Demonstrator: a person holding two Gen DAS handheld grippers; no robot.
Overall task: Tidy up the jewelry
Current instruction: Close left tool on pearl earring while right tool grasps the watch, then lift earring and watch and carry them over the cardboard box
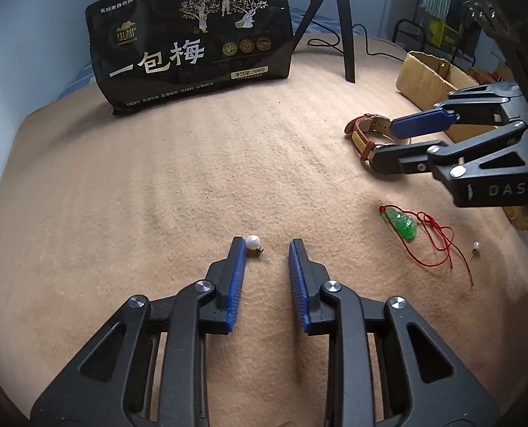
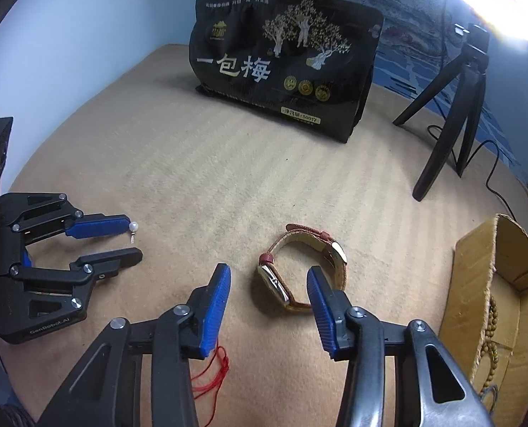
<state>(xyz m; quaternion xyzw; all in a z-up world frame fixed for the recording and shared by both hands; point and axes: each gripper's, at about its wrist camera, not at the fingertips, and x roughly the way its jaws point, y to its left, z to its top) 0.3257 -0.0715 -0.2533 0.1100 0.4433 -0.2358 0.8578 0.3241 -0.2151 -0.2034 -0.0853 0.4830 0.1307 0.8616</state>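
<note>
On the tan blanket a white pearl earring lies at the tip of my left gripper's left finger. My left gripper is open around it, low over the blanket; it also shows in the right wrist view. A brown-strapped watch lies on its side between the tips of my open right gripper, which also shows in the left wrist view. A green jade pendant on red cord and a second small pearl earring lie to the right.
A cardboard box holding a bead string stands at the right; it also shows in the left wrist view. A large black snack bag stands at the back, a black tripod beside it.
</note>
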